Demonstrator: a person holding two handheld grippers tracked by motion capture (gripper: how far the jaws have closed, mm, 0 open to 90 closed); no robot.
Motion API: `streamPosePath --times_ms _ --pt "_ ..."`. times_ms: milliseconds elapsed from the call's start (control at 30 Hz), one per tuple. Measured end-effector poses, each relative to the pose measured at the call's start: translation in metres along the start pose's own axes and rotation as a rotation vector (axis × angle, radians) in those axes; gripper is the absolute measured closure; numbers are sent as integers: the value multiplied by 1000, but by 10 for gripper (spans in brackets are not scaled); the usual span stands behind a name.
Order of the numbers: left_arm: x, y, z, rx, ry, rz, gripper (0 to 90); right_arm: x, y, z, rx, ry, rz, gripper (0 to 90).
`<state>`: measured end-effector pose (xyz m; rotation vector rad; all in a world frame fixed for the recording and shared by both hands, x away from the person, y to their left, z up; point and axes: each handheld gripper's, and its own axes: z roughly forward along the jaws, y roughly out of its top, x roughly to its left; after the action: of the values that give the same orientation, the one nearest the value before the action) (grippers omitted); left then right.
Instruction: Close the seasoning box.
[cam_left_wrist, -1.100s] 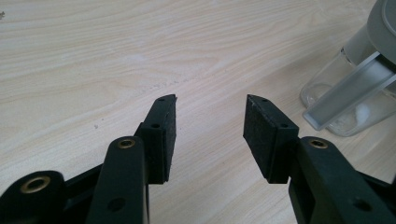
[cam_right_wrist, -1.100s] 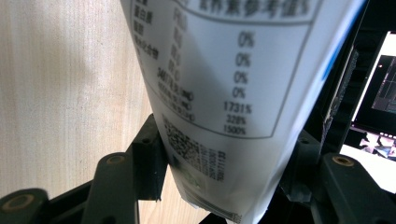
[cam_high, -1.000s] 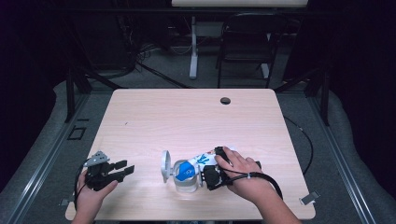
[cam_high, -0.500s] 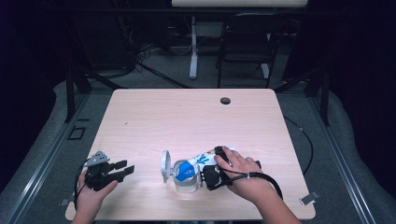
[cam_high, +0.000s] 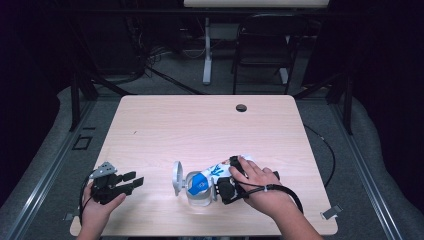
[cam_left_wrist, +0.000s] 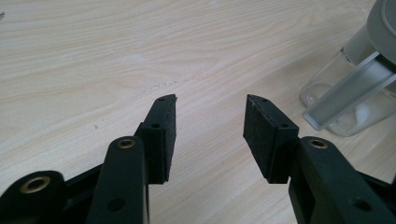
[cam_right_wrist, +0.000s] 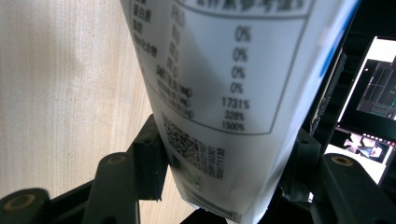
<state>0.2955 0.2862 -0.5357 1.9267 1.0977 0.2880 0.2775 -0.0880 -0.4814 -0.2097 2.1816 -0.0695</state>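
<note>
My right gripper is shut on a white packet with blue print, tipped with its end at the mouth of a clear jar near the table's front edge. The jar's grey hinged lid stands open at its left. Close up, the packet shows a printed nutrition table and barcode, with my right gripper squeezing it from both sides. My left gripper rests open at the front left, jaws pointing toward the jar. Its own view has my left gripper with nothing between the pads, and the jar at right.
The light wooden table has a small dark round hole near its far edge. Beyond the table stand a dark chair and a white post. A cable loops off the right hand.
</note>
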Motion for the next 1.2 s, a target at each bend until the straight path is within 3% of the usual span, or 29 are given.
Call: streamPosePath --times_ms 133,633,1200 --pt "0 0 0 0 2 -2 546 0 1 -1 16 -15 -27 448" --pt "1 0 0 1 2 -3 546 -1 4 -2 28 -28 -45 449" --pt "1 0 -1 3 3 -1 546 -1 4 -1 12 -34 -41 454"
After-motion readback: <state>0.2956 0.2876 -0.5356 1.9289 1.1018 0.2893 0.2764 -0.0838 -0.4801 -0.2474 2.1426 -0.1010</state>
